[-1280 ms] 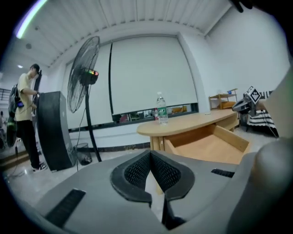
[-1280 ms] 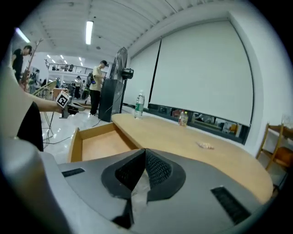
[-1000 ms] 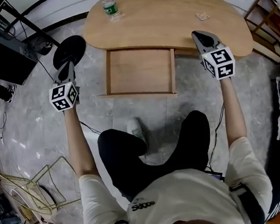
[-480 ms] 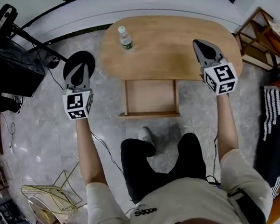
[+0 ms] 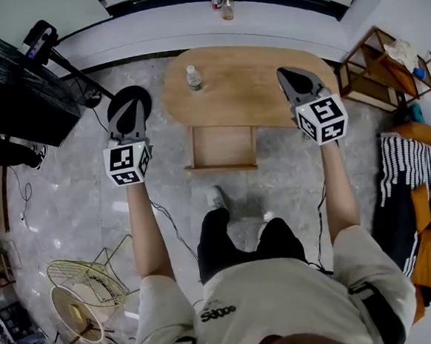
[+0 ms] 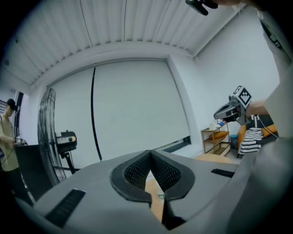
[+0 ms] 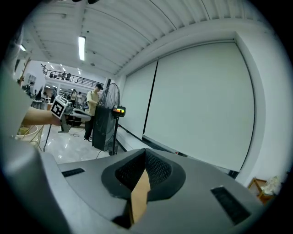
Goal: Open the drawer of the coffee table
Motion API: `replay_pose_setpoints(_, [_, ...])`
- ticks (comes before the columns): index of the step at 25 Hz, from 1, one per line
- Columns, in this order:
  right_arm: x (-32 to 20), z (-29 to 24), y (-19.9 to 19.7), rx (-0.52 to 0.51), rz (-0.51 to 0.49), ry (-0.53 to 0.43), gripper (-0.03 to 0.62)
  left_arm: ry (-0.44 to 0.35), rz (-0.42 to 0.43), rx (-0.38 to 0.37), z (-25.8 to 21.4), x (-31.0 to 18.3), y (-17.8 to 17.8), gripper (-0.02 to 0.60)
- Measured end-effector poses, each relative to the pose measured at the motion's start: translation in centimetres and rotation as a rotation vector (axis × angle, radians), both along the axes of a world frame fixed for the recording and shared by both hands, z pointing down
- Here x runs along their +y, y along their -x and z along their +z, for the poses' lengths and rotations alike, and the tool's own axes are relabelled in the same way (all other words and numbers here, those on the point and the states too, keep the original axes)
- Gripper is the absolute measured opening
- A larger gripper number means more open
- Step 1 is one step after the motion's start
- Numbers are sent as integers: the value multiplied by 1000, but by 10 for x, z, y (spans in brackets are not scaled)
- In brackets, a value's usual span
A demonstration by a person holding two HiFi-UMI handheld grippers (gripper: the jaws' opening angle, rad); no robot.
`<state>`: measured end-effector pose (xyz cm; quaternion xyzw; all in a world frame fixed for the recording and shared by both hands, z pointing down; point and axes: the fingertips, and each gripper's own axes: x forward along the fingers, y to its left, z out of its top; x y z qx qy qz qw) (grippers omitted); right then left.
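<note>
Drawer out, both grippers clear
The drawer [image 5: 222, 146] juts from the coffee table's [image 5: 268, 89] near edge and looks fully open. The left gripper [image 6: 150, 157] and right gripper [image 7: 145, 160] hover high, jaws closed and empty; best keep them off it.

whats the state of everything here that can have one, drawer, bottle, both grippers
drawer: open, pulled out from under the coffee table, looks empty
water bottle: upright on the tabletop
left hand-held gripper: shut, nothing held
right hand-held gripper: shut, nothing held
</note>
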<state>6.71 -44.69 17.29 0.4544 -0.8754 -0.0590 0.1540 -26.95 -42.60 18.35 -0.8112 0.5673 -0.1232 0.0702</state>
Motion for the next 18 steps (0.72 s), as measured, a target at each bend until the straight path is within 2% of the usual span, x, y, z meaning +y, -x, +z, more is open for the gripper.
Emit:
replay_pose_setpoints(4, [59, -67, -20, 38, -15, -25, 5, -16, -14, -15, -67, 58, -19, 18])
replay_pose_setpoints(8, [122, -118, -43, 50, -23, -54, 5, -24, -1, -22, -112, 118, -47, 18])
replay_pose_setpoints(14, [203, -157, -81, 102, -30, -102, 5, -69, 7, -22, -160, 201, -96, 18])
replay_pose_setpoints(18, [246, -170, -85, 82, -19, -99, 5, -76, 8, -52, -180, 244, -105, 18])
